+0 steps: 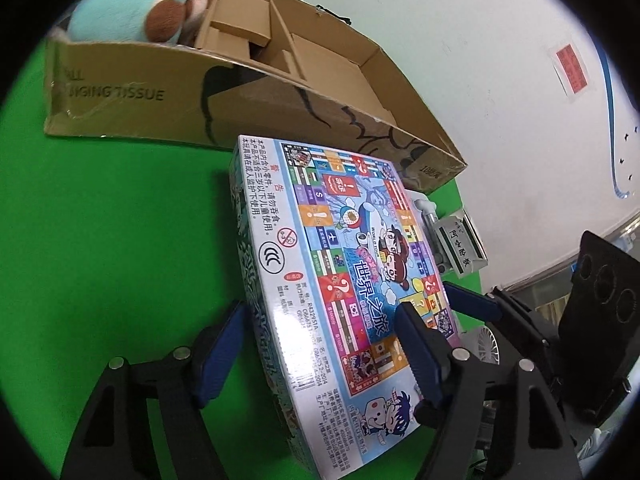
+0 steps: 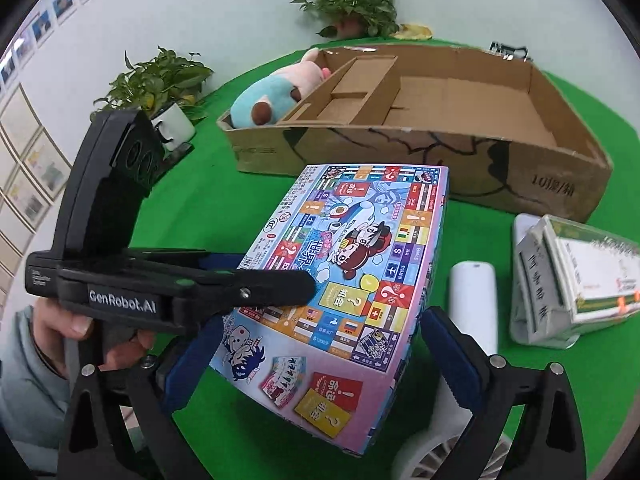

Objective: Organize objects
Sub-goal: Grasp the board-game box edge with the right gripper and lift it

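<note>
Where the green tabletop (image 2: 224,208) spreads under everything, the largest thing on it is a long open cardboard box (image 2: 560,184), lying toward the far side with black drawn lines on its near wall. Cardboard dividers split its inside into compartments; the widest one, at the right in the right wrist view, shows only bare cardboard floor, and a plush toy (image 2: 272,96) in pale blue and pink with a brown patch fills the compartment at the opposite end.

Just in front of that box sits a colourful board game box (image 2: 352,264), flat side up, printed with a game track, cartoon children and Chinese text. Its near end appears raised off the green cloth.

Both grippers are at this game box. The left gripper (image 1: 320,344) straddles one near corner: one blue pad lies on the printed top, the other stands beside the side wall, and whether either presses cannot be told. The right gripper (image 2: 320,344) has its blue pads spread to either side of the box's near end, with visible gaps.

To the right of the game box lie a white cylinder (image 2: 474,304), a small white fan (image 2: 436,440) near the right gripper, and a grey-and-white packet (image 2: 572,276) with Chinese writing.
</note>
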`<action>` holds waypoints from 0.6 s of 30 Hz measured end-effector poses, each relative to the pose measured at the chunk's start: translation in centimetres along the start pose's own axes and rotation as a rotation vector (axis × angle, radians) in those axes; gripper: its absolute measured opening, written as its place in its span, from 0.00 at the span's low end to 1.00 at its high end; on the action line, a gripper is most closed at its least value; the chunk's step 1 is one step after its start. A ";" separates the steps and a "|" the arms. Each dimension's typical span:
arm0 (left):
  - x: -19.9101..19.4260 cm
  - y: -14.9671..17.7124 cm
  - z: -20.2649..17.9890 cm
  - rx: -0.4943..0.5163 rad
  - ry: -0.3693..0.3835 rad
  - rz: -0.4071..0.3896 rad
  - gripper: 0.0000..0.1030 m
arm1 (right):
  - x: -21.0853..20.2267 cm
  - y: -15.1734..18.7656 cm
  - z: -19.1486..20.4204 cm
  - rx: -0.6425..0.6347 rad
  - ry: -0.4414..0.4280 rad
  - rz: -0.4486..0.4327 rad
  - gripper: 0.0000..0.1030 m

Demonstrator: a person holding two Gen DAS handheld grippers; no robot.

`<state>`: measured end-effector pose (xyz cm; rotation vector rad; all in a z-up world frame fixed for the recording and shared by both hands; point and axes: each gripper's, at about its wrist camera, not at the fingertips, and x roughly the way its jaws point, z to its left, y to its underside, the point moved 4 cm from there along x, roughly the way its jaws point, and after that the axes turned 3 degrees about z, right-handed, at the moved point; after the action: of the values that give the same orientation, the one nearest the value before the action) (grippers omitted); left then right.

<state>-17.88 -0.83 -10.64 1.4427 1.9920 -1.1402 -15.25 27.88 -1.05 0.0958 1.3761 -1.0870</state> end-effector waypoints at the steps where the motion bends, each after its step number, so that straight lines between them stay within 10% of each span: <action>1: 0.0 -0.1 0.1 0.003 -0.014 -0.006 0.72 | 0.2 0.0 -0.1 0.004 -0.001 0.007 0.97; 18: -3.0 -0.3 -2.0 0.053 -0.092 -0.110 0.63 | -1.0 -0.5 -1.1 0.083 0.091 -0.034 0.60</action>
<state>-16.79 -0.94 -7.20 1.2953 2.0120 -1.2909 -16.20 28.82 -0.24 0.1849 1.4177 -1.1801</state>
